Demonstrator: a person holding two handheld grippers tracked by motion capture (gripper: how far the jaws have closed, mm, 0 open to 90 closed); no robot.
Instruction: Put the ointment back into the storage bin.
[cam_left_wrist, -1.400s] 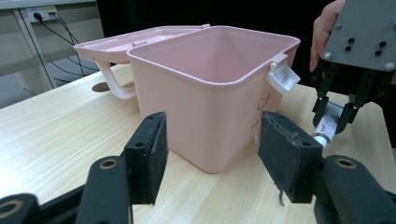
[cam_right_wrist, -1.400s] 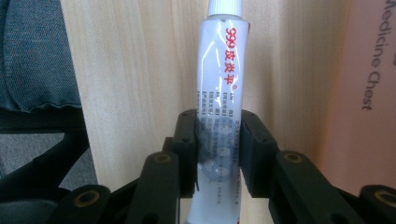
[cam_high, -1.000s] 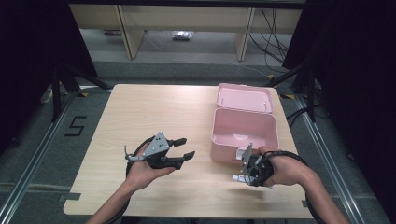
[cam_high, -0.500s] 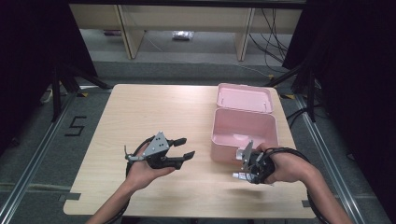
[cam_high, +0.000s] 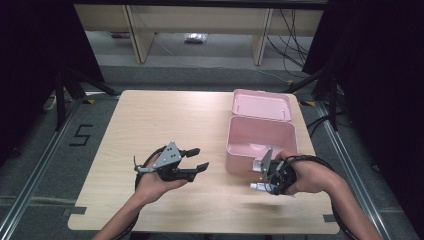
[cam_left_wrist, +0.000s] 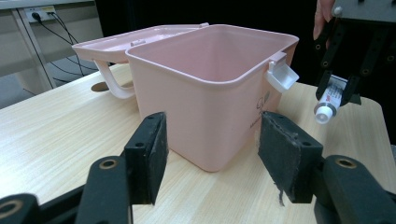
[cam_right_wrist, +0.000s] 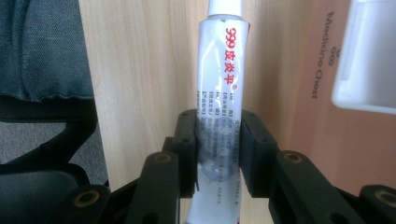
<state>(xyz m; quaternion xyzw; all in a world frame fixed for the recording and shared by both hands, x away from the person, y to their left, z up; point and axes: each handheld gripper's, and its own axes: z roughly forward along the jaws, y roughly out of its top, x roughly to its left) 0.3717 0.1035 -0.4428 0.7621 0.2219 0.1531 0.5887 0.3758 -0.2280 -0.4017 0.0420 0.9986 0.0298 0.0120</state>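
**Tube in right gripper, just short of the open box**

Right gripper (cam_high: 261, 186) clamps a white ointment tube (cam_right_wrist: 219, 107) across its body; tube's long axis runs out ahead between the pads, cap end leading. It hangs above the table (cam_high: 150, 120), just beside the front wall of the pink medicine box (cam_high: 260, 137), lid thrown back, cavity open upward. Box lies up and beyond the tube. Likely next: lift over the rim. Left gripper (cam_high: 200, 159) stands wide, empty, aimed at the box but apart from it.
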